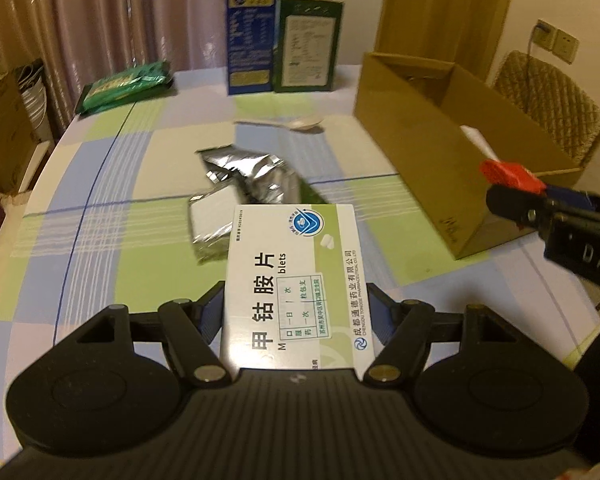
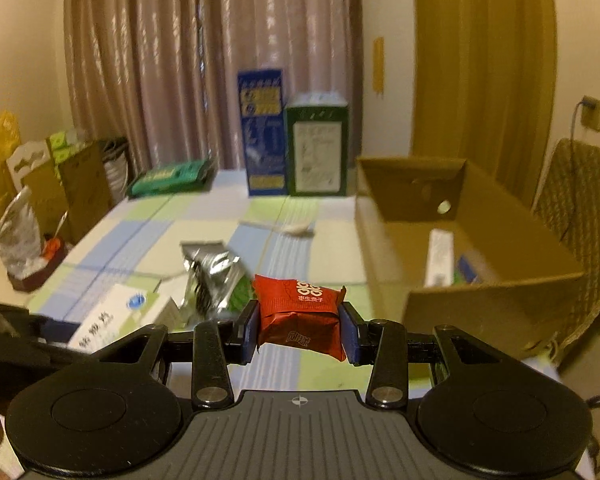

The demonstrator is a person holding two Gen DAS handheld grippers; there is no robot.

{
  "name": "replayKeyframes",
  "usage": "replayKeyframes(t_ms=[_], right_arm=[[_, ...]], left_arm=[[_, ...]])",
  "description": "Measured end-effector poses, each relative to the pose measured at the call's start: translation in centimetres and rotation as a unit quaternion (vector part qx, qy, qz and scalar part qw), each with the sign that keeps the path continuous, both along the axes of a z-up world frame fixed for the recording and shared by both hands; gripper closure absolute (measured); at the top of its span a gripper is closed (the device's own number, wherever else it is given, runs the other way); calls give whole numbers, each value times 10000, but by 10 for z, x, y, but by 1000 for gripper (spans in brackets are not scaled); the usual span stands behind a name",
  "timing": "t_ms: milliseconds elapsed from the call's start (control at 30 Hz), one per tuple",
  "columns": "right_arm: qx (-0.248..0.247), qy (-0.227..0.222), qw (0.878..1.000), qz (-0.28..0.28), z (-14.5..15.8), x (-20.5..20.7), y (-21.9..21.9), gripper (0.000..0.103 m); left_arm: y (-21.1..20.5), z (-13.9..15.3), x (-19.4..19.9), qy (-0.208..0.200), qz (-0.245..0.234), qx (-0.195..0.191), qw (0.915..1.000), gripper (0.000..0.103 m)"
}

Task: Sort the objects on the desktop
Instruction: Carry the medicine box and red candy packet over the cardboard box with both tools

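A flat white and green cardboard medicine box [image 1: 296, 280] is pinched between the blue pads of the left gripper [image 1: 296, 312], held clear above the checked blue and green tablecloth [image 1: 112, 240]. A small red foil snack packet [image 2: 300, 316] is clamped in the right gripper [image 2: 300, 330], its pads pressed on both sides. Two crumpled silver foil pouches [image 1: 244, 176] and a white plastic spoon [image 1: 296, 123] are left lying on the cloth. To the right, an open brown cardboard box [image 2: 480, 312] is seen, with a long white item [image 2: 440, 256] inside it
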State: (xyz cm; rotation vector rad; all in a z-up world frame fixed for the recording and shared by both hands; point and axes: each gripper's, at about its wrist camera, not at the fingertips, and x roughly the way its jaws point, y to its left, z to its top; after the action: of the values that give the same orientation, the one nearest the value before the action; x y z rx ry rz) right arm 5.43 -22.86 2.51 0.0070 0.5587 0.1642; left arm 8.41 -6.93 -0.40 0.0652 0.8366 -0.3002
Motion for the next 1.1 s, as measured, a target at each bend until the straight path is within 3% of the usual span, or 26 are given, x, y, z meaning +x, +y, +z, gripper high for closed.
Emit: replayKeyframes(t_ms=[400,567,800,1100], right_arm=[[217,-323,9984,-400,42,-7,-53,65],[95,-454,9972,-592,58,1,-87,65],[-232,-437,9957,-783,61,21,-141,65],[-214,-308,9966,-730,57,54,-181,64]], left_arm=[[-45,24,-5,-24,-320,-114,9994,36],[-70,35,4,-78,-528,-132,9985,36],[-119,51,28,-159,-793,-253,9964,36],[-178,58,70,-48,-897,-493,9947,36]])
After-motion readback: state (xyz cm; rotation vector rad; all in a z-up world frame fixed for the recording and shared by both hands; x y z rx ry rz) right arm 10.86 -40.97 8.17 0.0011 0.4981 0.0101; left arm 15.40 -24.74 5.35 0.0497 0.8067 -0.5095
